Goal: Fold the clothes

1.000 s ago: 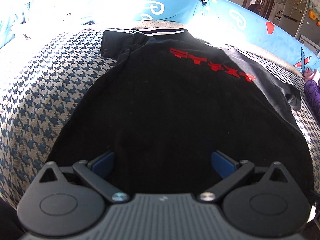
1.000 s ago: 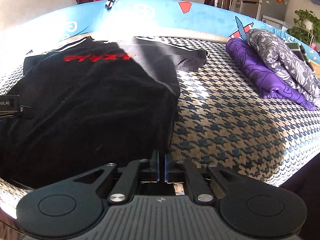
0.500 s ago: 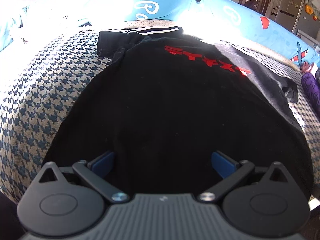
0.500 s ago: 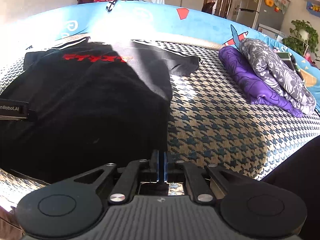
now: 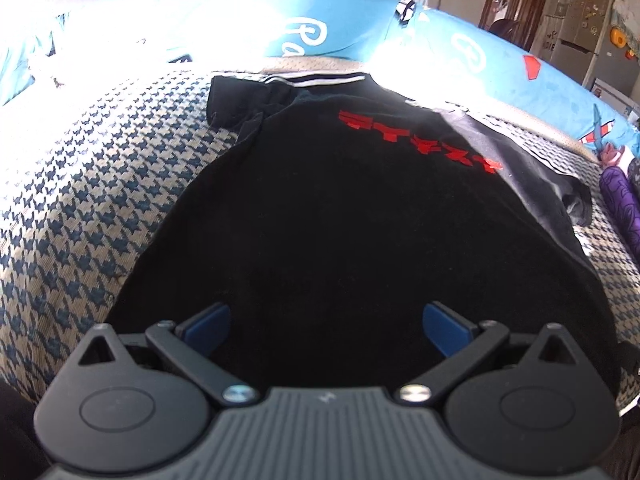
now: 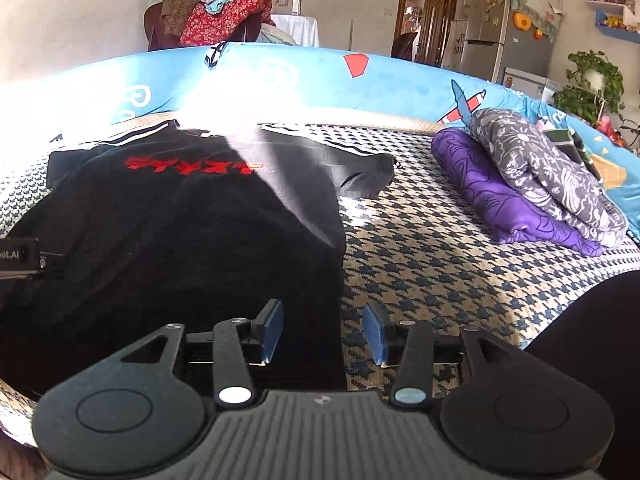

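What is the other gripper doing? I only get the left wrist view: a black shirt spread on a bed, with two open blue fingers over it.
Observer: The right gripper is open too. The right side edge of the black T-shirt, near the hem, runs between its fingers.
Operator: What lies further out on that side?
Observer: A folded purple blanket with a grey patterned blanket lying on top of it, clear of the shirt.
Operator: And beyond those?
Observer: A leafy potted plant stands at the far right of the room.
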Tool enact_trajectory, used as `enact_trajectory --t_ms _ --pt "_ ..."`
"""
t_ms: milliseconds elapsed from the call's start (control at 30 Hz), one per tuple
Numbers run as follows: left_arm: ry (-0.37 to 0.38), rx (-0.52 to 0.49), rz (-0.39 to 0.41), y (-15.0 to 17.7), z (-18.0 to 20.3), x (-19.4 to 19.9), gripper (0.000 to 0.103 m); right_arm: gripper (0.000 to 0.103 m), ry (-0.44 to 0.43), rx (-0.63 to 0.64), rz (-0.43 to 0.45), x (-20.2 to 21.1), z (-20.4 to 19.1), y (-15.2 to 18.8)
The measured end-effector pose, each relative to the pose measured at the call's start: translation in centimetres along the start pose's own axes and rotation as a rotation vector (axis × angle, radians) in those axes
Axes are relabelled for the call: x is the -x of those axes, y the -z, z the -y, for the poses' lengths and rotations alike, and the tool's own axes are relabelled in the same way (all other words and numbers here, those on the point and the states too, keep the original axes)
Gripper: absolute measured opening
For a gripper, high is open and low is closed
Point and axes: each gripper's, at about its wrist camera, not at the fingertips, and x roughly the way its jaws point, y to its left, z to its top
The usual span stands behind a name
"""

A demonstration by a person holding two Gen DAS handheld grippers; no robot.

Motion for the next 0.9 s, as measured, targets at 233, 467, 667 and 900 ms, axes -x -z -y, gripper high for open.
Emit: enact_trajectory --t_ms 233,467,667,900 --pt "0.018 0.041 -0.008 -1.5 -0.2 -1.3 0.103 0.043 -0.071 0.006 -0.057 -2.8 0.3 -2.0" --pt "0.029 0.063 -0.026 -3.1 0.0 -2.6 0.103 0.043 -0.13 0.051 -0.091 -5.3 0.0 -3.8" --pt "0.044 0.018 -0.021 -5.2 1.1 -3.6 0.103 0.043 -0.168 0.121 -0.087 -6.8 -0.9 -5.2" --pt "0.033 -0.061 0.007 -7.3 2.1 -4.6 0.103 0.046 -0.168 0.175 -0.064 -9.8 -1.2 -7.5"
